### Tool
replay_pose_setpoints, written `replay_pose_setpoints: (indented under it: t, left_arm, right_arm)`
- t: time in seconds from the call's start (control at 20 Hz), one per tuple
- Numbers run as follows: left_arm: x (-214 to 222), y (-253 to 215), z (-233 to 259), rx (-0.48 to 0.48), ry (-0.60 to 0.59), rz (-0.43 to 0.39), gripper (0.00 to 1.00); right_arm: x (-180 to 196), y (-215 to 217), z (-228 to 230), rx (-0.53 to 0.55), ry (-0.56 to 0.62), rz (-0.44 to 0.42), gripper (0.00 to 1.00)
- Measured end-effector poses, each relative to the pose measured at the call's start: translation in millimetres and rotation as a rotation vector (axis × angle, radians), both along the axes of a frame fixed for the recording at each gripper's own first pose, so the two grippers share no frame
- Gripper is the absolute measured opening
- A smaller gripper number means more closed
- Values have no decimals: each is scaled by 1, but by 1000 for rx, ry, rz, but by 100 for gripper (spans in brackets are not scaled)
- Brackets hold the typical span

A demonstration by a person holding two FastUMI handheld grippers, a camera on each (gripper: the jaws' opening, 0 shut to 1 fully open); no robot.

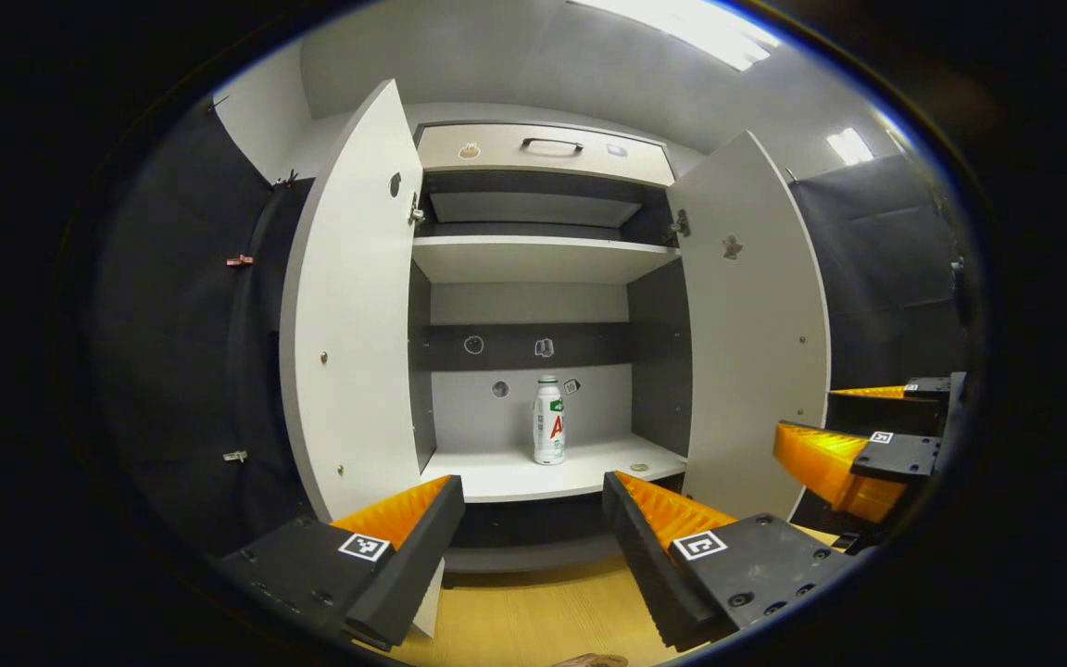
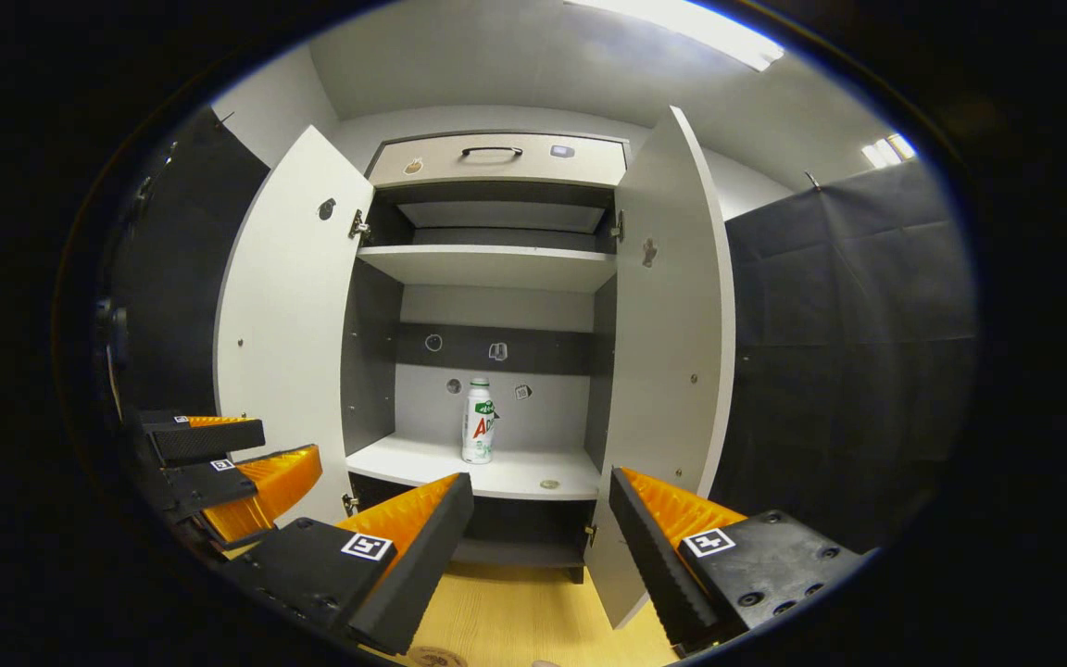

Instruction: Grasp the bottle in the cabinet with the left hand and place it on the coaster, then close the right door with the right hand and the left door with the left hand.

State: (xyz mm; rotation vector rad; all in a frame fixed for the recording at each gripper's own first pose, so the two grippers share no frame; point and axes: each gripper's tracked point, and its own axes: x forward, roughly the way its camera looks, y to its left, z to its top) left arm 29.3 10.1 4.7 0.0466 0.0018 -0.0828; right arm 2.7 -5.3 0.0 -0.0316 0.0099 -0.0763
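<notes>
**Both tools wait, bottle on the shelf**

Left door [image 1: 348,306] hangs wide, leaving a clear lane into the cabinet. The left tool [image 1: 533,537] sits well back, fingers spread wide, holding nothing, lined up on the bottle [image 1: 548,421]. The bottle stands upright mid-shelf, apart from a small disc [image 1: 639,468], perhaps the coaster. Right door [image 1: 756,324] is open too. The right tool [image 2: 538,542], gaping and empty, faces that door's edge.

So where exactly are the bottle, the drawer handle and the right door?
bottle [image 1: 548,421], left gripper view, label.
drawer handle [image 1: 552,144], left gripper view, bar's middle.
right door [image 2: 668,306], right gripper view, inner face.
</notes>
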Motion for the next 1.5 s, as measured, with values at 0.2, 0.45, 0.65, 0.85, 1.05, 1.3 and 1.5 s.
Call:
replay_pose_setpoints:
  t: [0.2,0.45,0.65,0.85,1.05,1.3,1.5]
  left_arm:
    - [36,3,4,6,-15,21,95]
    - [109,-8,-1,-11,-6,33,95]
    - [184,-20,-5,-20,-1,27,95]
    - [254,-26,-10,-6,-21,35,95]
    - [305,-31,-17,23,-35,22,95]
    - [351,-43,-30,6,-29,-19,95]
    - [379,-46,-41,-3,-18,-28,95]
  right_arm:
    - [24,-4,-2,8,-6,20,98]
    - [74,6,-6,28,-34,122,98]
    - [120,8,-19,7,-13,189,98]
    - [156,3,-36,-44,-6,211,98]
    - [186,9,-50,-51,12,250,98]
    - [213,5,-78,-75,77,247,98]
    - [224,-1,-92,-70,105,240,98]
